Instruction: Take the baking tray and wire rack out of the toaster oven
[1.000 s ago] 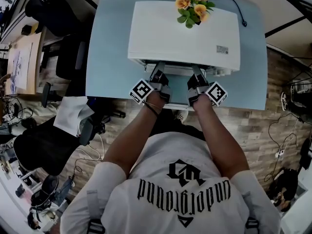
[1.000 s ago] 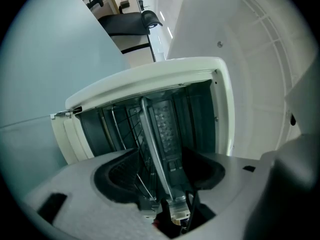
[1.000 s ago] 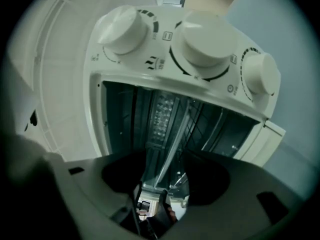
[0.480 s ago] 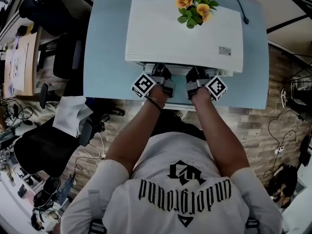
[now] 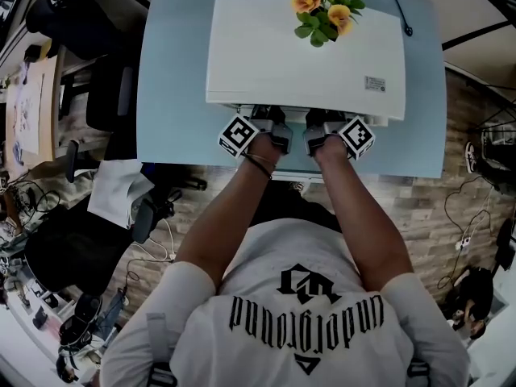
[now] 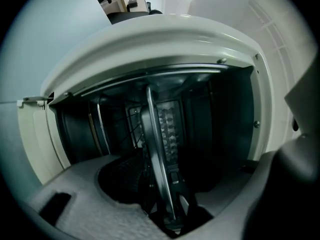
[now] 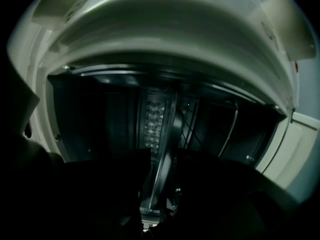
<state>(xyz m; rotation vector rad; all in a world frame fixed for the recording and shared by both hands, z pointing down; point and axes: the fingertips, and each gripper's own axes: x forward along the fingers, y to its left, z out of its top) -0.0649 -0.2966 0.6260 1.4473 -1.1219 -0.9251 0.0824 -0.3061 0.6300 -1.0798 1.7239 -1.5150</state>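
both hand-held grippers reach into the toaster oven, jaws either side of the tray rim

the left hand-held gripper (image 6: 154, 119) points level into the dark oven cavity, rolled onto its side. its jaws stand one on each side of the bright metal rim of the baking tray (image 6: 163, 186). they have just been closing and stand a little apart. the rim runs between them, close beside the diamond-textured pad (image 6: 169, 129), and no firm pinch shows.

the right hand-held gripper (image 7: 165, 121) is set the same way further along that rim. its jaws have also just been closing and stand narrower than the left pair. the rim lies between them, and they are not seen pressing on it.

the tray sits inside the cavity, its front edge at the opening. the wire rack (image 6: 133, 129) shows as thin crossed wires just beside the tray, deeper in the oven, and also appears in the right gripper view.

in the head view the two grippers sit side by side at the front of the white toaster oven (image 5: 302, 51), their tips hidden under its top edge. the marker cubes (image 5: 238, 135) face outward and the person's forearms reach in from below. the oven stands on a light blue counter (image 5: 173, 95). orange flowers (image 5: 325, 10) rest on the back of its top, and a dark cord (image 5: 387, 2) trails off behind. a wood-patterned floor (image 5: 419, 208) shows past the counter's near edge.
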